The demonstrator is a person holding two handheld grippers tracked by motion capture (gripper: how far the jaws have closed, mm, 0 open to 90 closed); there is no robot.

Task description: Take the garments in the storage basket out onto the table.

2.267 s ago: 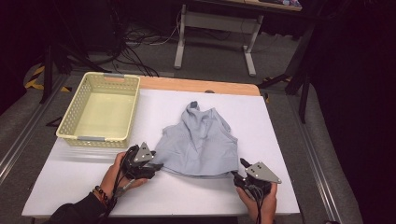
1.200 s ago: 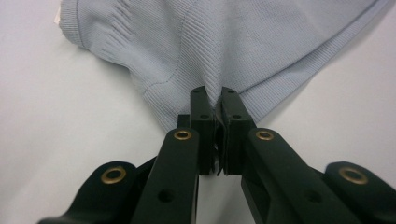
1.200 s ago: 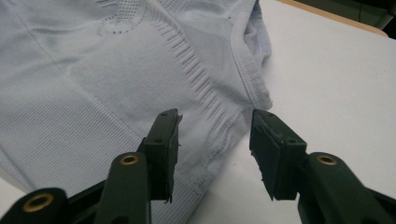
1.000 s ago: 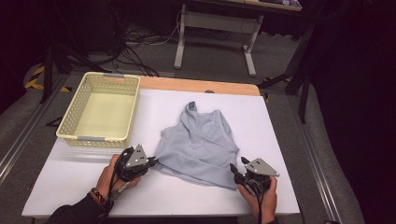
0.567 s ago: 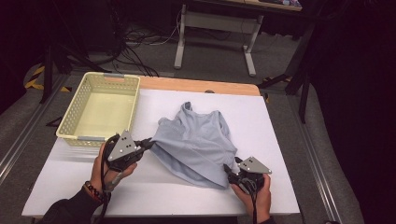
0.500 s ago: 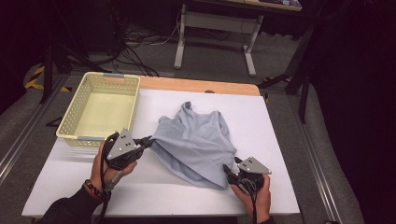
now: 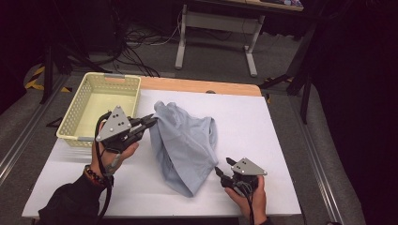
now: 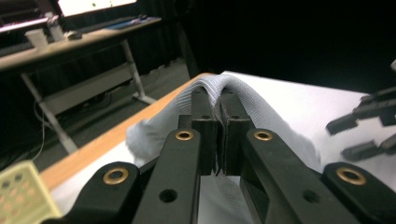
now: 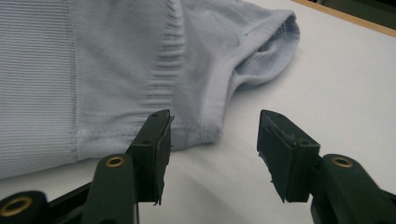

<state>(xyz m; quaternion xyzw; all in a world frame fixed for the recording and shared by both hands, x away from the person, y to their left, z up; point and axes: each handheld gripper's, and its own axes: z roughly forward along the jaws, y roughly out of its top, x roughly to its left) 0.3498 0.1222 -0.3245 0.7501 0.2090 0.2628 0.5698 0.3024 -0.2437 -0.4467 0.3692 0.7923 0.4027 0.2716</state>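
**Left gripper lifts one edge of the top while the right one lines up on the hem**

The left gripper (image 7: 149,123) is clamped on a fold of the pale blue ribbed tank top (image 7: 185,145); in the left gripper view the cloth (image 8: 243,100) drapes over both closed jaws. It holds that edge raised above the white table (image 7: 263,126), so the garment slopes away from it, down toward the right gripper (image 7: 219,172). The yellow basket (image 7: 80,121) stands just behind the left hand (image 7: 115,145).

The right gripper's jaws stand parted with nothing between them, and they have just been opening. In the right gripper view the stitched hem (image 9: 140,133) lies just beyond the near jaw, an armhole (image 9: 261,51) farther ahead.

The step in hand looks like picking the top up by two edges, to fold it or carry it to the basket. The next move calls for the right gripper to slide forward until the hem sits between its pads, then close, low enough to catch the cloth rather than skim over it.
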